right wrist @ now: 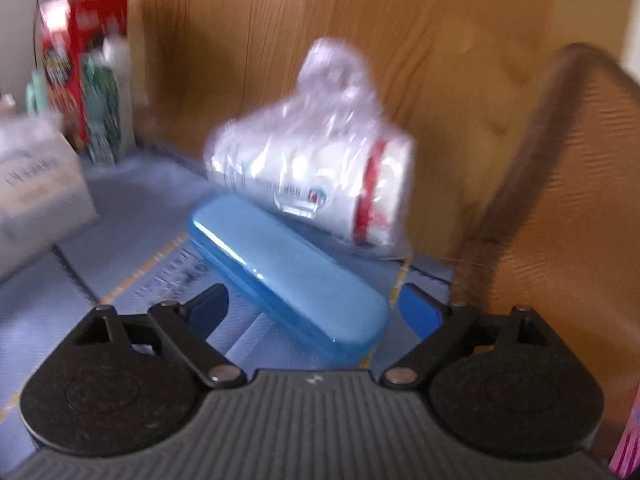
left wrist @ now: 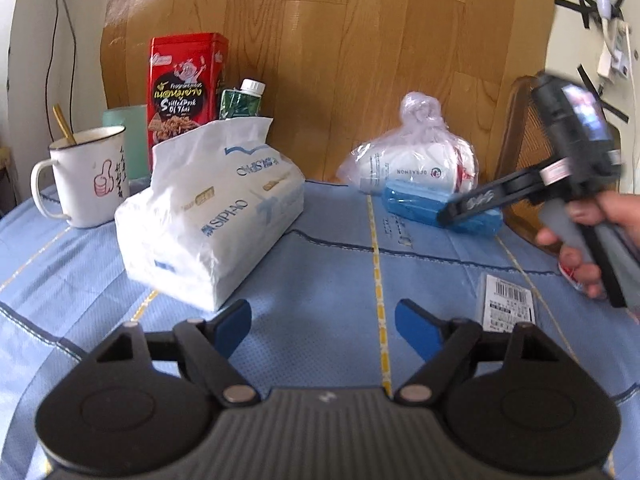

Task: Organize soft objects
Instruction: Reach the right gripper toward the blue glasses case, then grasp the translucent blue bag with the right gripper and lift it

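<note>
surface: blue quilted cloth (left wrist: 328, 248) | backdrop: wood-grain panel (left wrist: 360, 40) | left tongs (left wrist: 323, 320) wide | right tongs (right wrist: 316, 312) wide

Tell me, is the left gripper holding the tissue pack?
No, the left gripper is open with nothing between its fingers, and the tissue pack sits untouched on the table ahead of it.

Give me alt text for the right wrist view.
The open right tool straddles the near end of a glossy blue case lying on a blue cloth. A knotted clear plastic bag holding a white bundle sits just behind it against a wood panel, with a tissue pack at left; the frame is motion-blurred.
</note>
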